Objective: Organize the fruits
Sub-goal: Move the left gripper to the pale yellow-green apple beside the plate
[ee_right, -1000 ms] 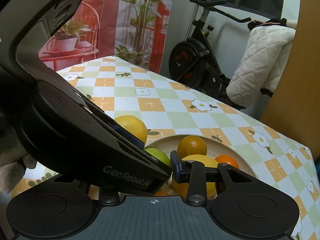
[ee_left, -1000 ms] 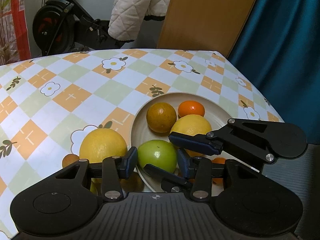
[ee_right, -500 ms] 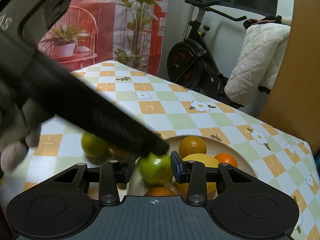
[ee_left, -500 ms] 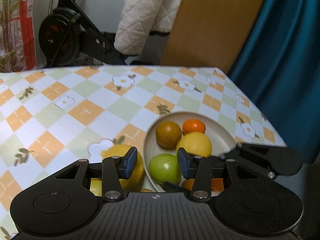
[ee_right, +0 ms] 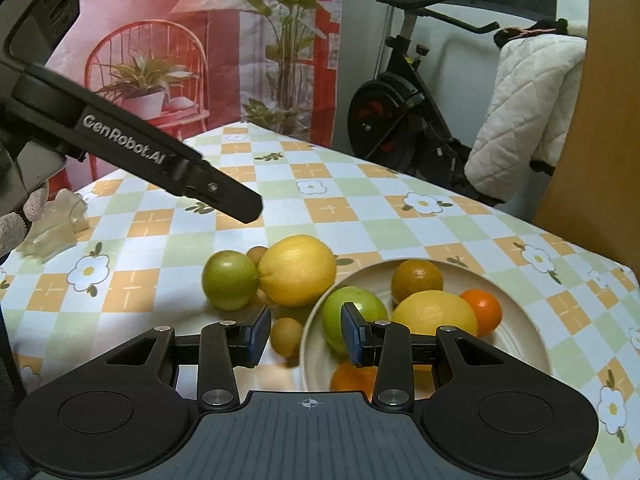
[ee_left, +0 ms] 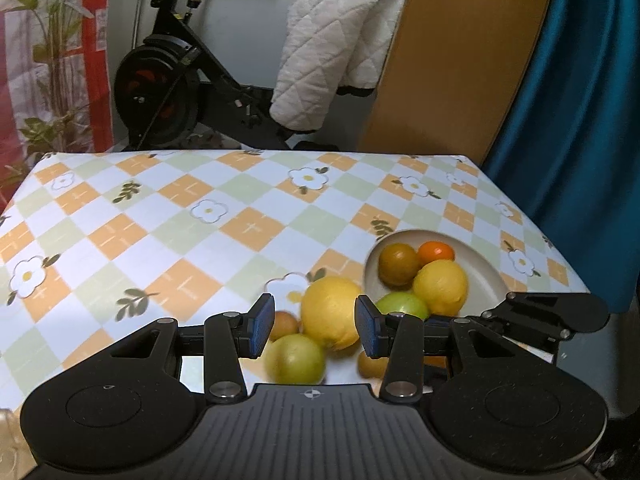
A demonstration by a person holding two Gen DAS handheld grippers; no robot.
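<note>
A cream plate holds a green apple, a yellow lemon, a brownish orange, a small orange and another orange near its front rim. On the cloth beside it lie a large yellow fruit, a green fruit and small brown fruits. My right gripper hangs open over the plate's left rim, holding nothing. My left gripper is open and raised above the large yellow fruit, apart from it; in the right wrist view the left gripper is high at the left.
The checked flower tablecloth ends at a far edge and a right edge near a blue curtain. A clear glass dish stands at the table's left. Behind are an exercise bike, a white quilted cloth and a wooden board.
My left gripper has pulled back and up from the plate, so the loose fruits beside the plate now show between its fingers. The right gripper has barely moved.
</note>
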